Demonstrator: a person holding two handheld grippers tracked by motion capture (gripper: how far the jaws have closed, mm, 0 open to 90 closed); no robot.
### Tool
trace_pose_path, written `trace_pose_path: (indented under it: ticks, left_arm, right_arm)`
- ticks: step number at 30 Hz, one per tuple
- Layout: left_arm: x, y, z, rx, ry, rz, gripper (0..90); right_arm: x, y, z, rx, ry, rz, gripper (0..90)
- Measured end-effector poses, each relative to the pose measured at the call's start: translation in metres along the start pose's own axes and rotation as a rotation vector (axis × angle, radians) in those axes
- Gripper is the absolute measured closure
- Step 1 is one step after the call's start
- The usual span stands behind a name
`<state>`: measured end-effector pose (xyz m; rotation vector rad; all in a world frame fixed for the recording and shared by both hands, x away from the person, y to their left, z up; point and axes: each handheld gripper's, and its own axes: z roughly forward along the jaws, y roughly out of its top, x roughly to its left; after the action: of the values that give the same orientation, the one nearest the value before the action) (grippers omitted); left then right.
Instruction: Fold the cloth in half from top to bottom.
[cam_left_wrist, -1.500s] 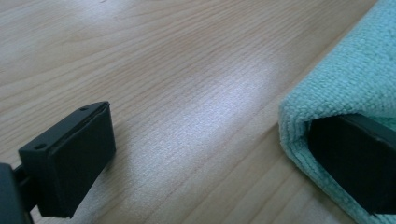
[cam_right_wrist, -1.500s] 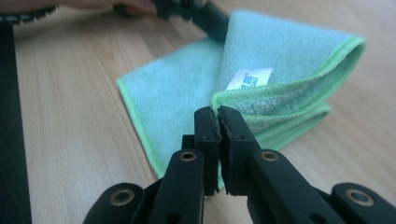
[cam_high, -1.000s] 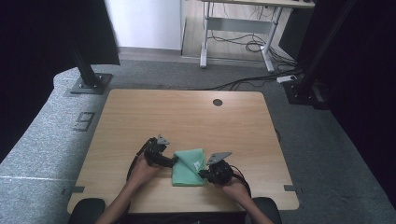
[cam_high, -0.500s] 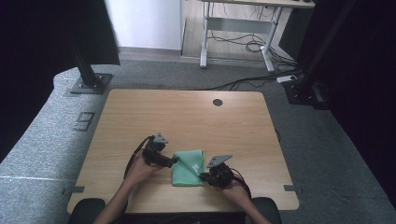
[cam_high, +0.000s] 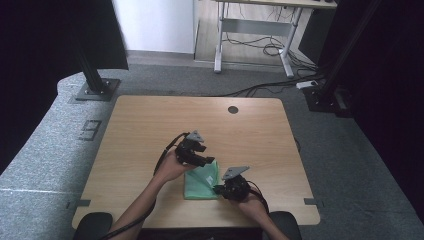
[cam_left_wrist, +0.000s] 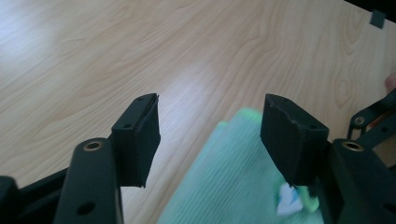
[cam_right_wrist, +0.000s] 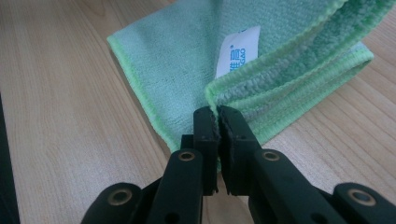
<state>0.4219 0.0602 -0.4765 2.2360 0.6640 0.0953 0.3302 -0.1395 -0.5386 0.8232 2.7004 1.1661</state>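
Presently, item one: my right gripper (cam_right_wrist: 217, 114), black two-jaw tool, jaws pinched tight on a corner of the green microfibre cloth (cam_right_wrist: 196, 60), lifting one hemmed layer off the rest. Item two: my left gripper (cam_left_wrist: 210, 135), same make, jaws standing wide apart with nothing between them, poised just above the cloth's far corner. Item three: the cloth itself, folded, with a white printed label (cam_right_wrist: 237, 49) showing near the raised edge, lying on the light wooden table (cam_high: 140, 130) toward my side, between the two tools (cam_high: 200, 177).

Step in hand, as I judge it: folding or unfolding the cloth, one corner secured, the other not yet taken. Next move calls for my left jaws to lower over the near edge and close on one layer only, so both corners travel together.
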Motion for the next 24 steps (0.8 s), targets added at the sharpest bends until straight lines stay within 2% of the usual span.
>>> trace_pose_path:
  ticks: [3,6,7,9,11,13,17,24]
  left_arm:
    - [-0.006,0.007,0.009,0.027,-0.014,0.007,43.1]
    - [-0.010,0.009,0.016,0.080,-0.029,0.018,52.1]
    - [-0.011,0.009,0.018,0.100,-0.042,0.012,56.5]
    - [-0.009,0.007,0.017,0.129,-0.075,-0.001,72.9]
    - [-0.011,0.005,0.012,0.132,-0.067,-0.005,83.0]
    - [-0.014,0.003,0.004,0.125,-0.072,-0.002,84.3]
    - [-0.019,-0.004,-0.015,0.118,-0.055,0.015,84.3]
    - [-0.022,-0.034,-0.041,0.081,-0.058,-0.012,81.8]
  right_arm:
    - [0.000,0.000,0.000,-0.001,0.005,0.007,84.5]
    - [0.000,-0.001,0.000,-0.005,0.005,0.005,83.9]
    - [0.000,-0.001,0.000,-0.004,0.007,0.006,83.7]
    - [0.000,-0.001,0.000,-0.008,0.007,0.007,83.8]
    - [0.000,-0.001,0.000,-0.008,0.006,0.009,83.8]
    - [0.001,-0.001,-0.001,-0.007,0.002,0.006,83.7]
    - [0.001,-0.001,-0.002,-0.013,-0.002,0.001,82.5]
    - [0.001,0.000,-0.005,-0.029,0.007,0.018,81.7]
